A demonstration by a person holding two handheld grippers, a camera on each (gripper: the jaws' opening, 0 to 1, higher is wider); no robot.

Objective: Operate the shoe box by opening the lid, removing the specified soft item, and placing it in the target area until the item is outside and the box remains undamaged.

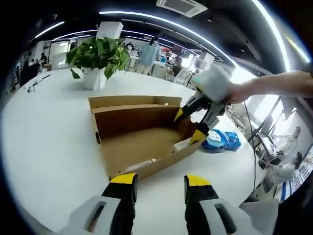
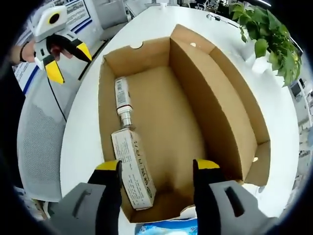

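Note:
The cardboard shoe box [image 1: 132, 142] stands open on the white table, its lid [image 1: 129, 101] folded back. Inside lie a small white carton [image 2: 133, 169] and a bottle [image 2: 123, 100]. A soft blue and white pack [image 1: 221, 140] lies on the table outside the box, just past its end [image 2: 166, 227]. My right gripper [image 2: 158, 166] hovers open over that end of the box [image 2: 161, 117], and appears from the right [image 1: 188, 126] in the left gripper view. My left gripper [image 1: 160, 180] is open with nothing in it, short of the box's long side; it appears [image 2: 68, 62] at the table's edge.
A potted plant [image 1: 98, 56] stands on the table [image 1: 44, 142] beyond the box [image 2: 266, 34]. A grey chair [image 2: 39, 142] sits beside the table. People and desks fill the background at far right [image 1: 281, 161].

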